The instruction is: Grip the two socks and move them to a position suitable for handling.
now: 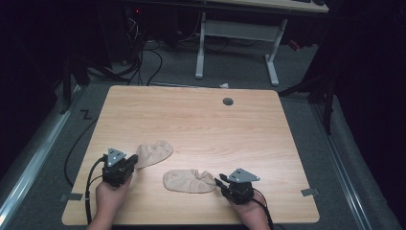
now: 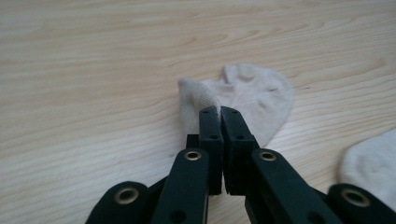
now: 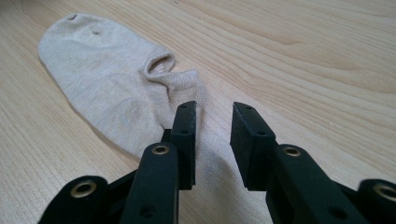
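Two beige ankle socks lie on the wooden table. My left gripper is shut on the near edge of the left sock, and the pinched fabric stands up in a small peak. The right sock lies flat, and it also shows at the edge of the left gripper view. My right gripper is open at this sock's right end. Its jaws stand apart, low over the cuff end, and the pads do not press on it.
A grey cable hole sits near the table's far edge. Beyond the table stand a white desk frame and floor cables. The table's front edge runs just behind both hands.
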{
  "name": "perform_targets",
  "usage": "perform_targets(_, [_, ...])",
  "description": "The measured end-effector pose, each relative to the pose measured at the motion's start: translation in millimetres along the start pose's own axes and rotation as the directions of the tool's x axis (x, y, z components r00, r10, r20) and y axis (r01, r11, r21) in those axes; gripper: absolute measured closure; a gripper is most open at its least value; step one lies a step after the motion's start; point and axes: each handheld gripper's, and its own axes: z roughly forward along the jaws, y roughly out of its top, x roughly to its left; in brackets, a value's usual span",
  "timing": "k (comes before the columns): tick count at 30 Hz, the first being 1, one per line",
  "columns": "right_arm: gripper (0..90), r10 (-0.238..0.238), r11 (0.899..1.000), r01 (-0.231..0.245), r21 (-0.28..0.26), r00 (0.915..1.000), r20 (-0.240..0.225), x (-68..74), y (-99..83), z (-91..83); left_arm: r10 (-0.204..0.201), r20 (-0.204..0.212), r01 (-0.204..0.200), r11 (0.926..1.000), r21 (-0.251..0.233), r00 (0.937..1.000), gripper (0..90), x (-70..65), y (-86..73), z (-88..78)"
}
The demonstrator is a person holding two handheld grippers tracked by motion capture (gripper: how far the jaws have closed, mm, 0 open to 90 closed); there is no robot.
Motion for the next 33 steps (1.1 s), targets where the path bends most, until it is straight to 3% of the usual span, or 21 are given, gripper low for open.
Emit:
perform_targets(4, [71.9, 0.002, 1.000, -0.002, 0.002, 1.0000, 0.000, 0.2, -0.3, 0.3, -0.022, -0.032, 0.023, 0.9985, 0.050, 0.9993, 86.3, 14.3, -7.5, 5.0])
perform_targets(8, [71.7, 0.002, 1.000, -0.002, 0.001, 1.0000, 0.000, -0.5, -0.3, 0.5, -0.011, -0.065, 0.014, 0.9986, 0.052, 0.9979, 71.4, 19.0, -7.8, 1.7])
perform_targets(10, [71.6, 0.003, 1.000, -0.003, 0.000, 1.0000, 0.002, -0.9, -0.2, 0.8, 0.014, -0.081, -0.011, 0.9993, 0.035, 0.9967, 65.8, 15.6, -2.9, -2.2])
perform_targets(13, [71.6, 0.002, 1.000, -0.002, -0.001, 1.0000, 0.000, -1.0, 0.0, 1.0, 0.083, -0.100, -0.082, 0.9965, 0.018, 0.9915, 60.1, 2.6, 8.2, -4.8])
perform_targets(17, [71.6, 0.001, 1.000, -0.001, -0.003, 1.0000, -0.003, -0.9, -0.1, 0.7, 0.110, -0.051, -0.110, 0.9939, 0.012, 0.9926, 56.9, -15.1, 21.3, 2.8])
perform_targets(21, [71.6, -0.001, 1.000, 0.001, -0.003, 1.0000, -0.006, -1.0, -0.4, 0.8, 0.107, 0.026, -0.108, 0.9920, 0.066, 0.9940, 59.0, -28.1, 26.8, 26.6])
perform_targets(23, [71.6, 0.003, 1.000, -0.003, -0.001, 1.0000, -0.009, -0.5, -0.5, 0.8, 0.078, 0.064, -0.085, 0.9913, 0.101, 0.9948, 60.9, -30.5, 26.8, 41.9])
perform_targets(27, [71.6, 0.002, 1.000, -0.002, -0.001, 0.9999, -0.012, -0.5, -0.7, 0.9, 0.101, 0.073, -0.112, 0.9789, 0.171, 0.9922, 61.0, -38.7, 24.2, 65.2])
perform_targets(28, [71.6, 0.003, 1.000, -0.003, -0.001, 0.9999, -0.012, -0.7, -0.8, 0.8, 0.111, 0.067, -0.122, 0.9747, 0.188, 0.9916, 63.6, -40.3, 23.0, 69.2])
perform_targets(30, [71.6, 0.004, 1.000, -0.004, -0.001, 0.9999, -0.011, -1.2, -0.8, 0.5, 0.119, 0.062, -0.129, 0.9753, 0.179, 0.9909, 71.1, -41.6, 22.2, 70.5])
perform_targets(32, [71.6, 0.008, 1.000, -0.008, -0.004, 0.9999, -0.014, -1.7, -0.9, 0.3, 0.125, 0.069, -0.135, 0.9745, 0.179, 0.9898, 85.1, -43.8, 21.8, 70.7])
perform_targets(33, [71.6, 0.006, 1.000, -0.006, -0.004, 0.9999, -0.014, -2.0, -0.9, 0.3, 0.137, 0.065, -0.146, 0.9738, 0.174, 0.9885, 86.3, -45.5, 21.3, 70.7])
